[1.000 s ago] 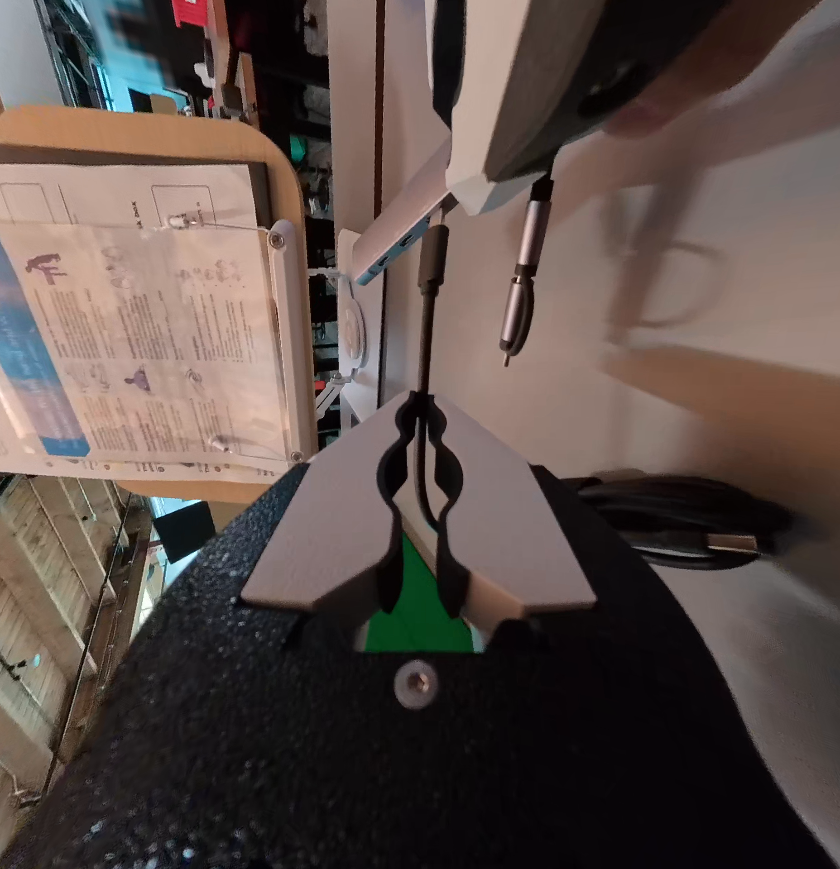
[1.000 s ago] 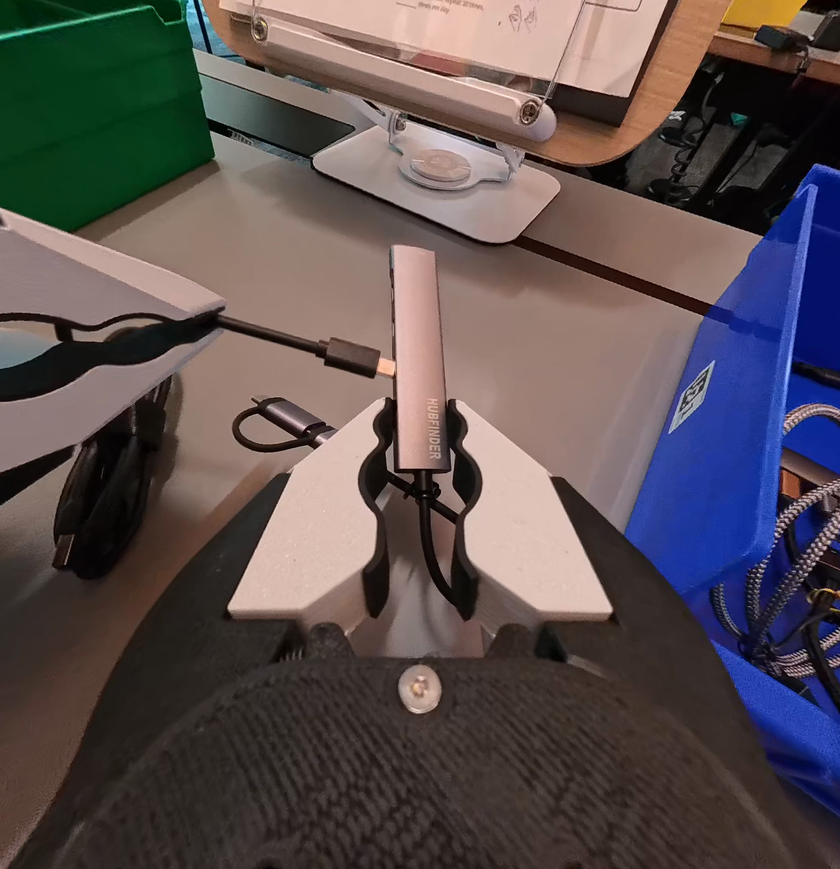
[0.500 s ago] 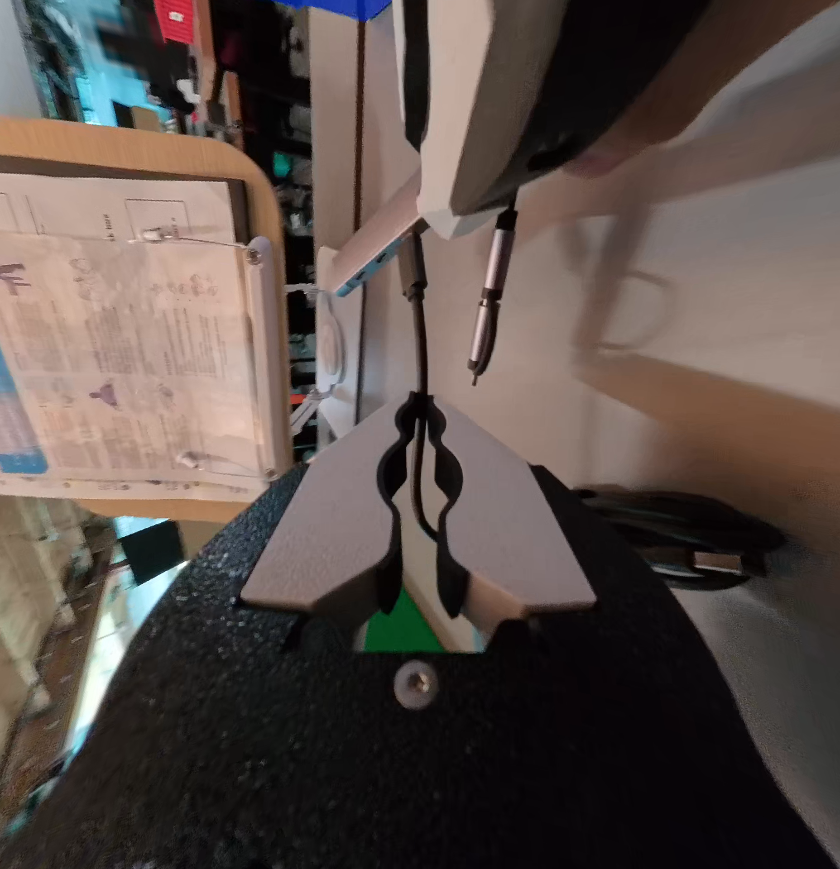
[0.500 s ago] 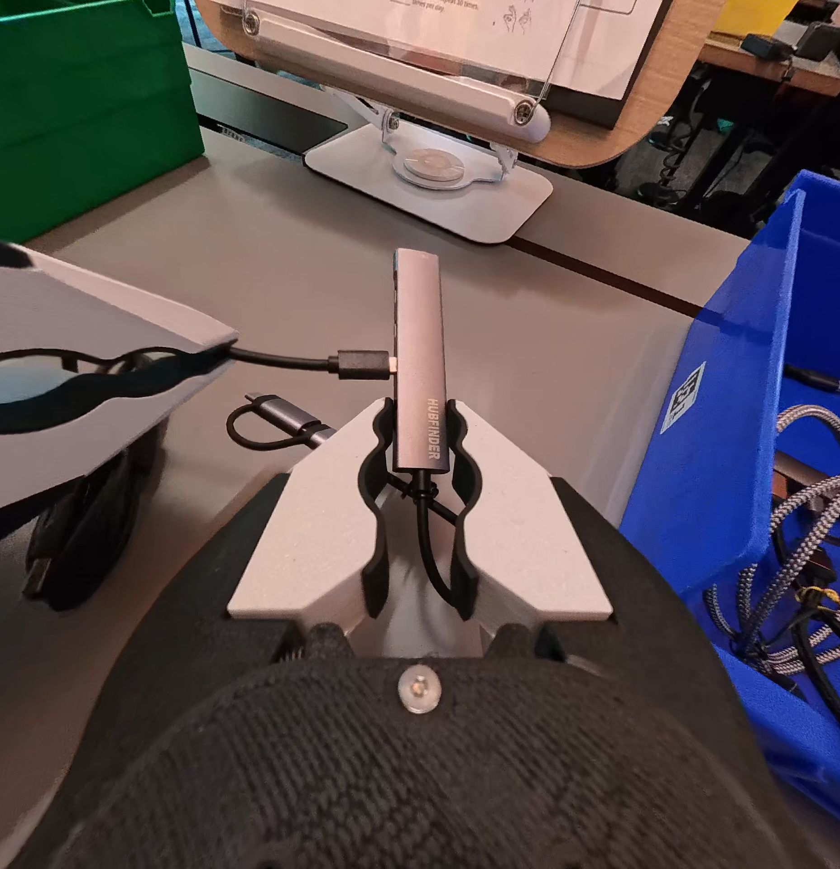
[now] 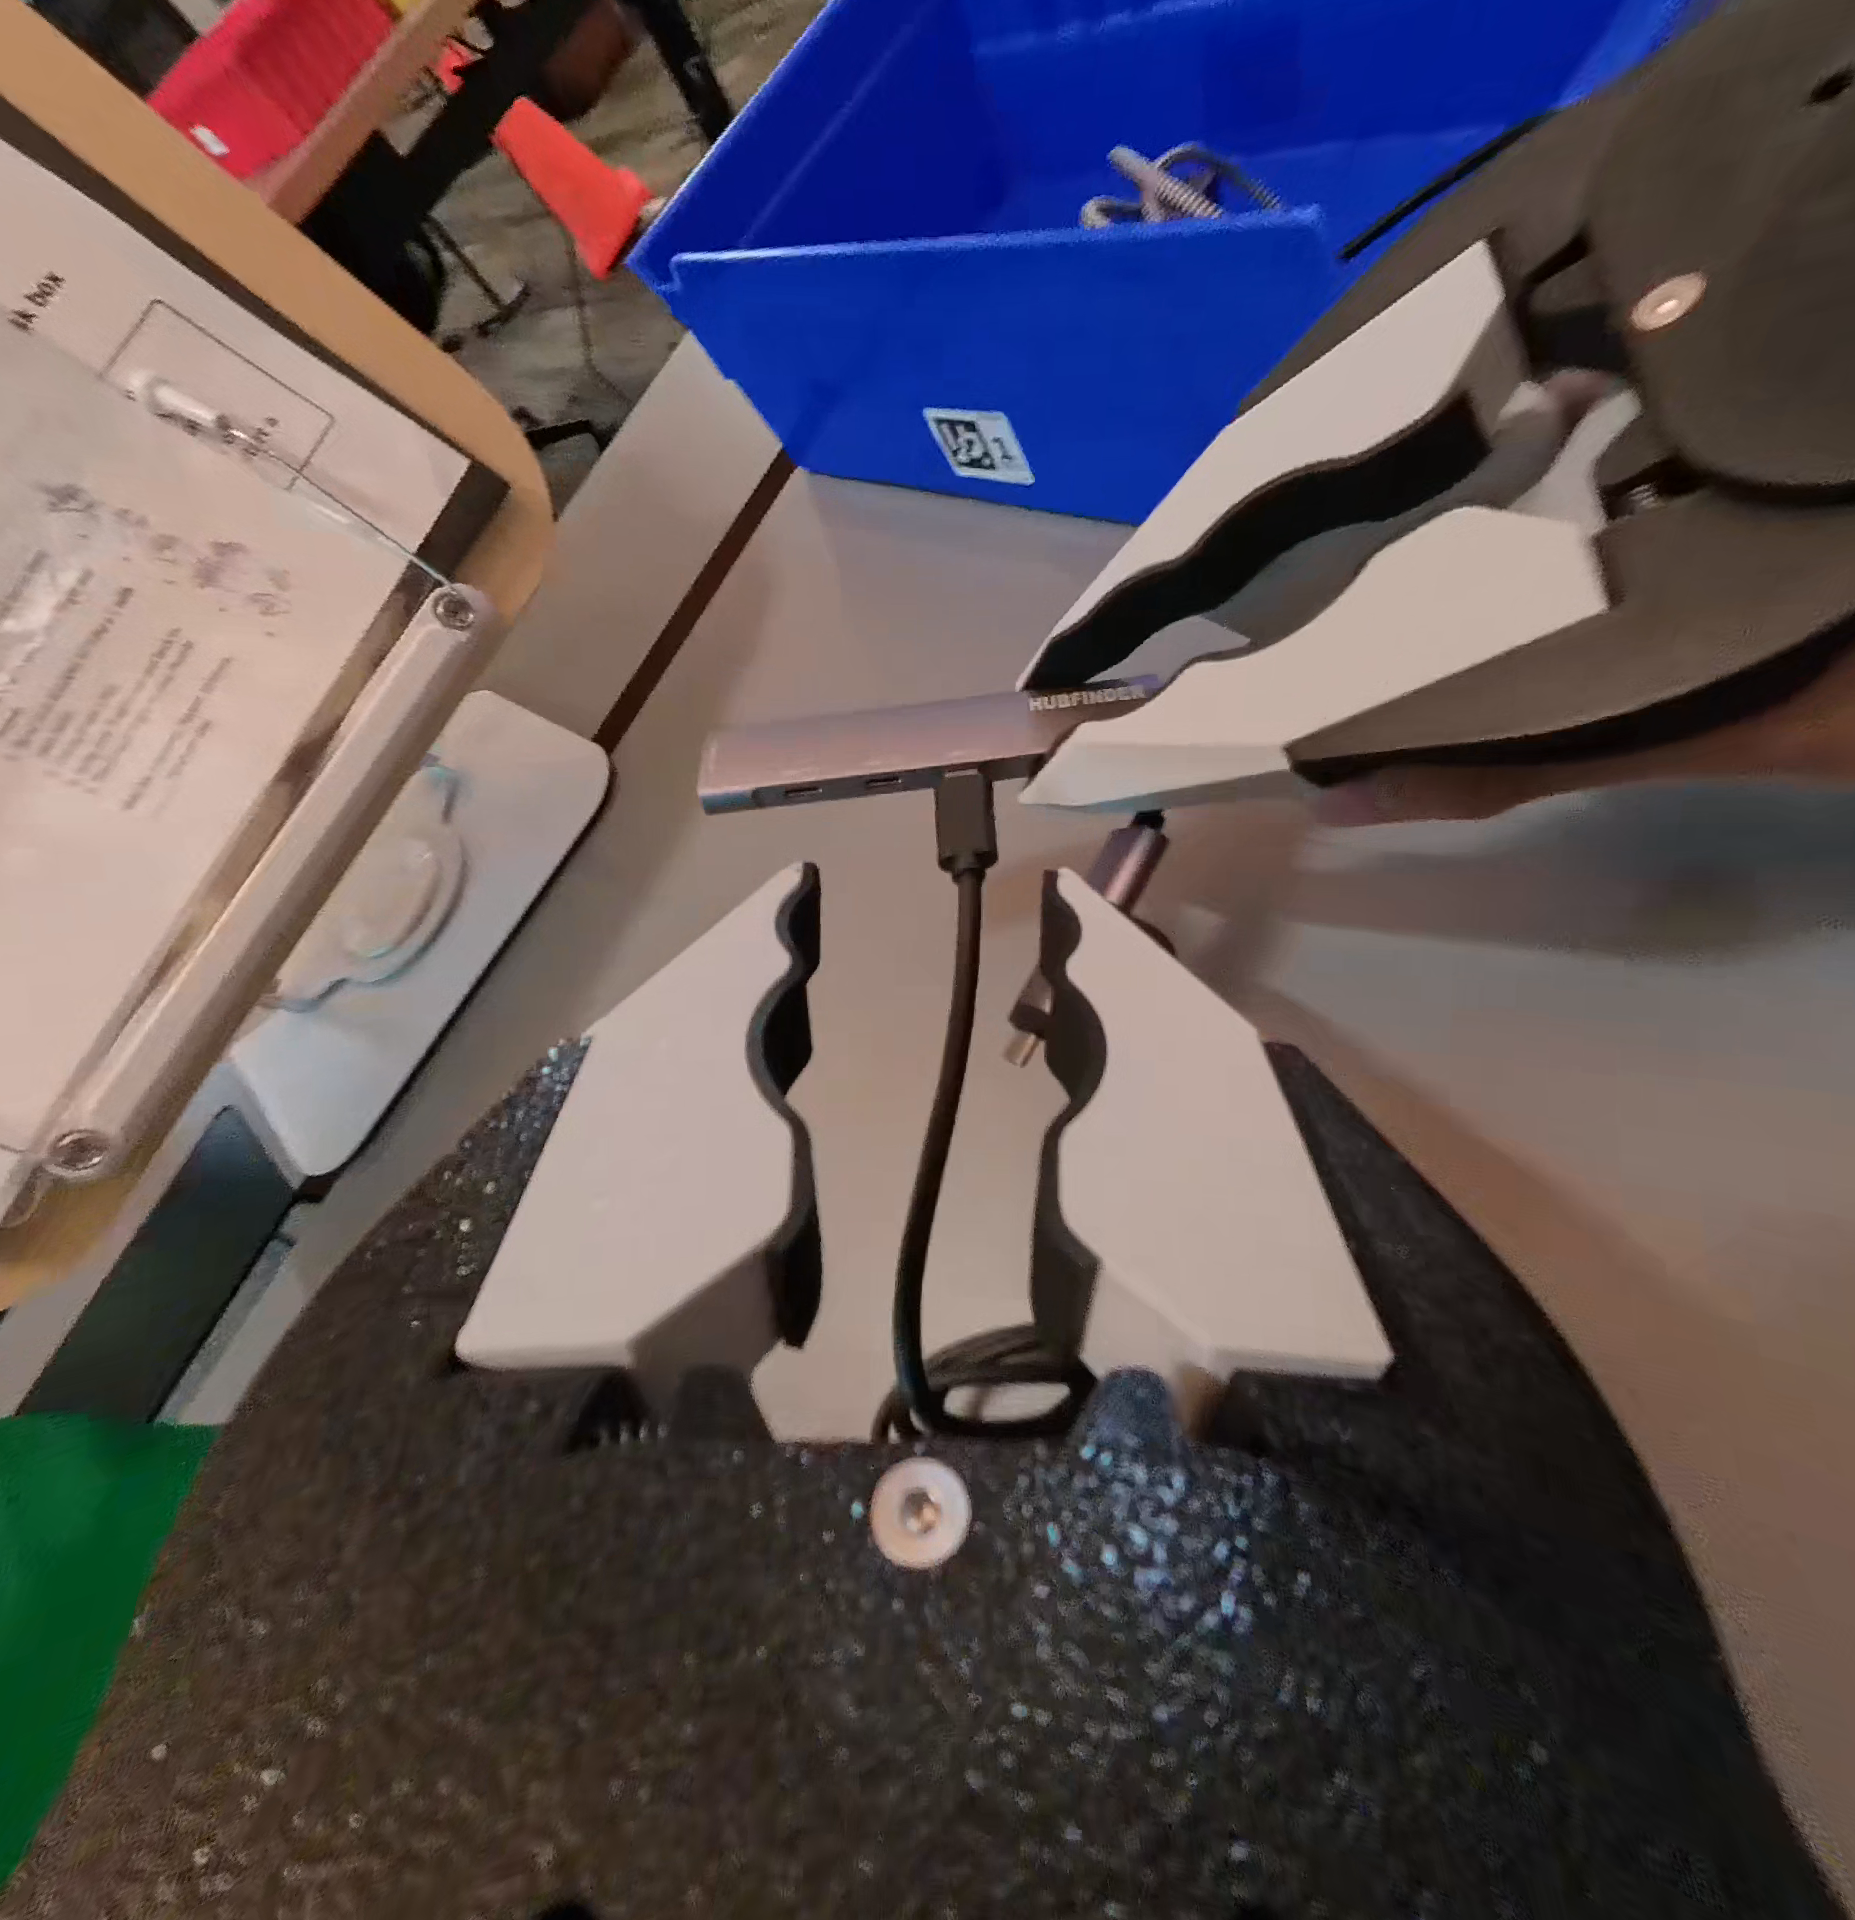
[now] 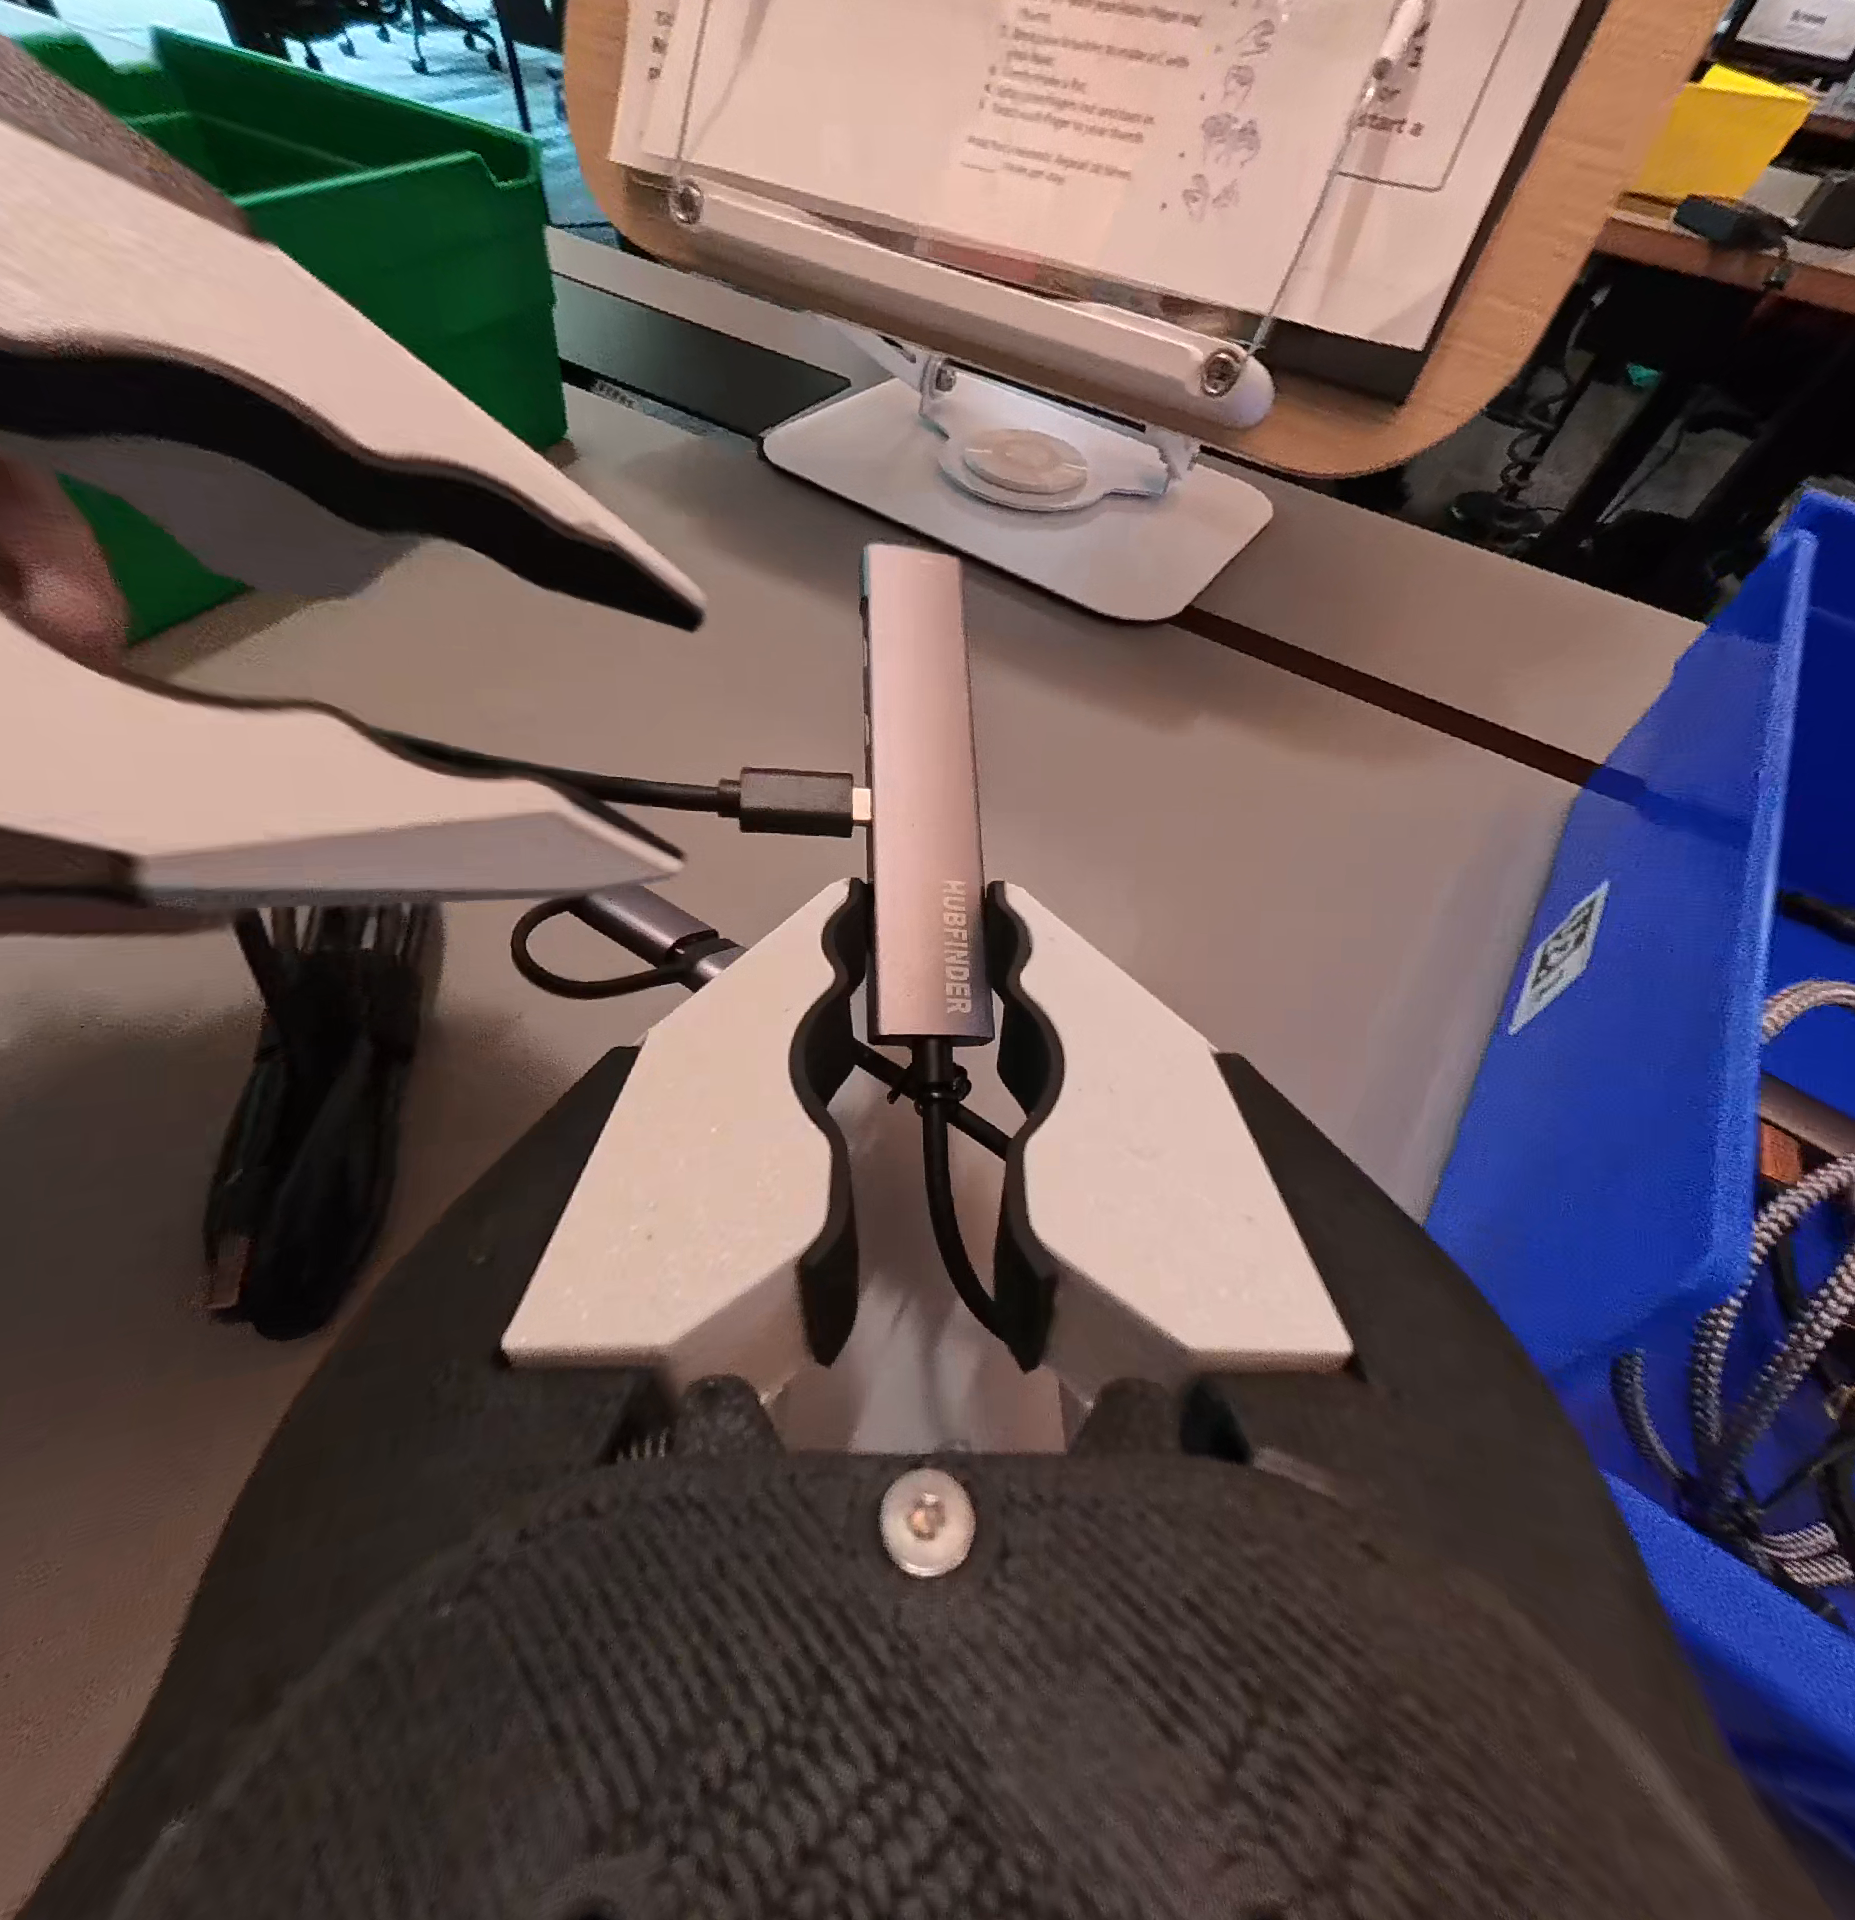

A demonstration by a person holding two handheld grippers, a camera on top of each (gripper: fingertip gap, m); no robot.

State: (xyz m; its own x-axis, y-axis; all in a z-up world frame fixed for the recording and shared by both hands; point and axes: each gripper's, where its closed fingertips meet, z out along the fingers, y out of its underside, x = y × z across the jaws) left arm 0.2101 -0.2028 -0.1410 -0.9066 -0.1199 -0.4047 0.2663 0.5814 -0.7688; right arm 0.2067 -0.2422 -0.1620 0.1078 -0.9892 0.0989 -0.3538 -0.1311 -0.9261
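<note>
My right gripper (image 6: 923, 896) is shut on the near end of a slim grey USB hub (image 6: 918, 727) and holds it above the grey table (image 6: 1266, 831). A black cable's plug (image 6: 798, 802) sits in the hub's side port. My left gripper (image 5: 928, 894) is open just behind that plug (image 5: 964, 821); the black cable (image 5: 938, 1143) runs loosely between its spread fingers. The hub (image 5: 871, 743) and right gripper (image 5: 1037, 738) also show in the left wrist view. The left gripper (image 6: 684, 738) shows open at the left of the right wrist view.
A coiled black cable bundle (image 6: 299, 1091) lies on the table at left, beside the hub's own lead and adapter (image 6: 632, 914). A document stand (image 6: 1016, 468) stands behind. A blue bin (image 6: 1681, 987) with cables is right, a green bin (image 6: 383, 229) far left.
The plug has gone into the hub's side port. My left gripper has opened and let go of the cable, and it has rolled over. The right gripper still holds the hub.
</note>
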